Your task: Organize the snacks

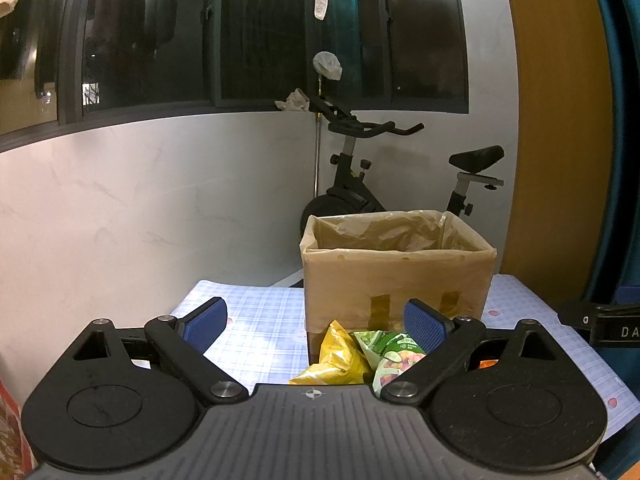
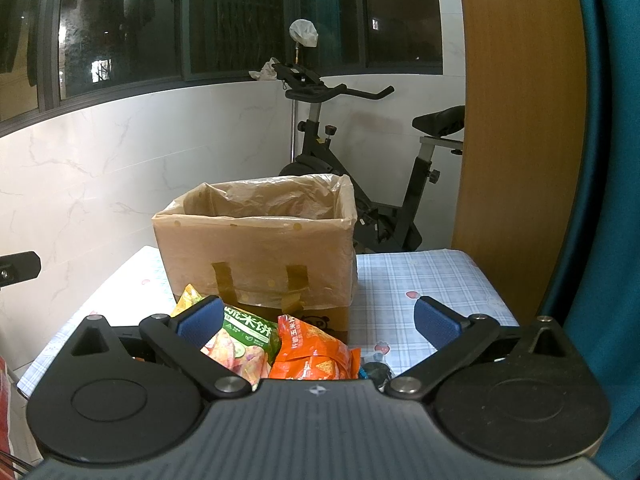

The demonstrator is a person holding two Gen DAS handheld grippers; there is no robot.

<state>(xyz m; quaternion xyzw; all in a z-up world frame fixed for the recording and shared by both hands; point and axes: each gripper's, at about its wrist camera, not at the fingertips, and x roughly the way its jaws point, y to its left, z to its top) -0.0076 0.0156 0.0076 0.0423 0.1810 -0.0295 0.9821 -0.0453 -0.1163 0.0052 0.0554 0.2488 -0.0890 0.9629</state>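
— While that lined cardboard box (image 2: 256, 256) on the checked table (image 2: 420, 280) looks empty from here, has anything gone in?

— Doubtful. Green (image 2: 244, 340), orange (image 2: 316, 352) and yellow packets (image 1: 340, 356) lie heaped before it. Left gripper (image 1: 316, 320) and right gripper (image 2: 316, 324) both hover spread, holding nothing.

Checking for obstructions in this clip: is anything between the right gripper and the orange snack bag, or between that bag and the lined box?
Nothing visible. The right gripper is open above the orange snack bag, and the plastic-lined cardboard box stands open-topped directly behind it.
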